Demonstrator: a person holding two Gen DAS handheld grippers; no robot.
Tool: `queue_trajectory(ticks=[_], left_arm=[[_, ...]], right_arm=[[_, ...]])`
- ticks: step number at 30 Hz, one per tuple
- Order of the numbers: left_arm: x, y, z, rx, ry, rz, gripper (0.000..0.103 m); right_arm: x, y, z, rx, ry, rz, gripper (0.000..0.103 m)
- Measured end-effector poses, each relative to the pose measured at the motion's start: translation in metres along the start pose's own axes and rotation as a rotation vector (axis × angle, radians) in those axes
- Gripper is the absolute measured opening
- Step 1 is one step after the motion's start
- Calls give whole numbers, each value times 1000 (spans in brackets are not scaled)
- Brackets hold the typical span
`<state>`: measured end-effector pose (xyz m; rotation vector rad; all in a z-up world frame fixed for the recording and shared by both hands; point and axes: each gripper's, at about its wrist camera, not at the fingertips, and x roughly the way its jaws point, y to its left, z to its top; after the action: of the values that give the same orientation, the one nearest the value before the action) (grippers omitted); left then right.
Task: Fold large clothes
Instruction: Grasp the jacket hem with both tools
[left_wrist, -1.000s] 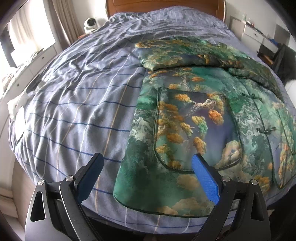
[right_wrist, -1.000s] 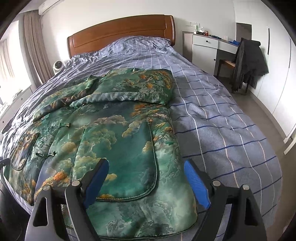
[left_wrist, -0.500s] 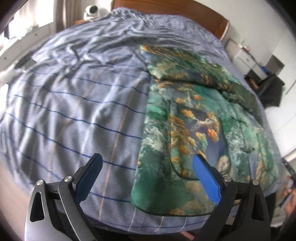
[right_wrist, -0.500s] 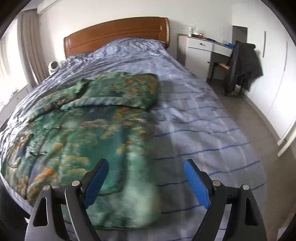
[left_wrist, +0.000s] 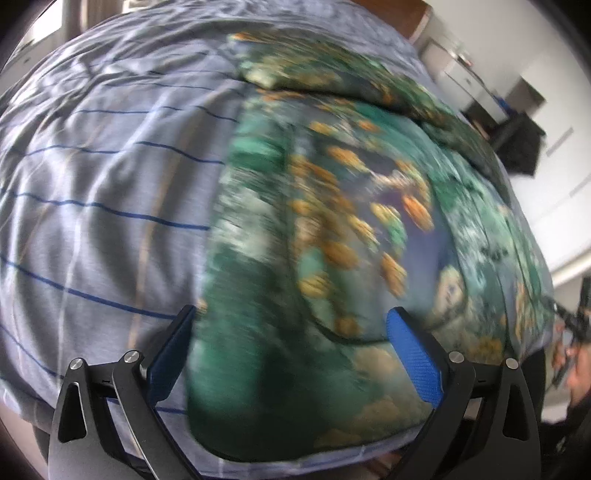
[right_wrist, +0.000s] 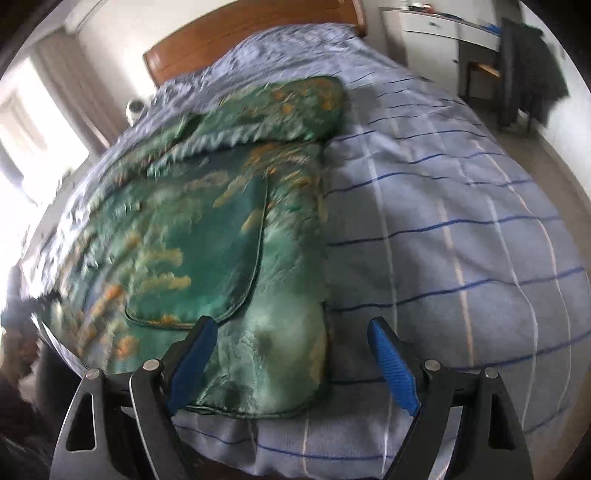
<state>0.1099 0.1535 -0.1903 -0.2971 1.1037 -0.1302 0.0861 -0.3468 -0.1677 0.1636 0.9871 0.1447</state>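
Observation:
A large green jacket (left_wrist: 332, 229) with orange and white print lies flat on the bed, sleeves folded across its top; it also shows in the right wrist view (right_wrist: 207, 229). My left gripper (left_wrist: 291, 354) is open and empty, low over the jacket's near left hem corner. My right gripper (right_wrist: 295, 360) is open and empty, low over the jacket's near right hem corner. The left wrist view is blurred.
The bed has a blue-grey striped cover (right_wrist: 443, 221) and a wooden headboard (right_wrist: 229, 33). A white dresser (right_wrist: 428, 33) and a chair with a dark coat (right_wrist: 528, 74) stand to the right. A window (right_wrist: 22, 147) is on the left.
Both grippers have moved down and closer to the jacket's near hem corners. The left one swung toward the left corner, the right one toward the right corner. Both stay open.

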Motion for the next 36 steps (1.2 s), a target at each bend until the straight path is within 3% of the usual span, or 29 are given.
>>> queue_trajectory(ticks=[2, 5, 6, 7, 8, 9, 10, 20, 36], left_arm=[[0, -8, -1, 39, 18, 2, 97], [-2, -16, -4, 59, 44, 30, 62], [-3, -17, -3, 61, 48, 39, 53], [-4, -16, -2, 57, 53, 47, 36], [-7, -15, 0, 40, 60, 50, 25], [-11, -14, 1, 18, 66, 38, 20], [-14, -12, 3, 9, 67, 29, 16], [-52, -18, -2, 55, 67, 14, 12], [-76, 10, -67, 19, 230, 18, 12]], right_arm=[[10, 4, 3, -18, 31, 22, 85], [20, 8, 6, -4, 114, 97, 80], [23, 10, 8, -6, 142, 91, 58], [23, 12, 8, -17, 149, 77, 47], [22, 14, 10, -28, 151, 66, 32], [20, 15, 11, -29, 151, 67, 20], [17, 15, 13, -22, 150, 75, 16], [-24, 24, 23, -86, 133, 83, 14], [-50, 34, -44, -98, 336, 106, 13]])
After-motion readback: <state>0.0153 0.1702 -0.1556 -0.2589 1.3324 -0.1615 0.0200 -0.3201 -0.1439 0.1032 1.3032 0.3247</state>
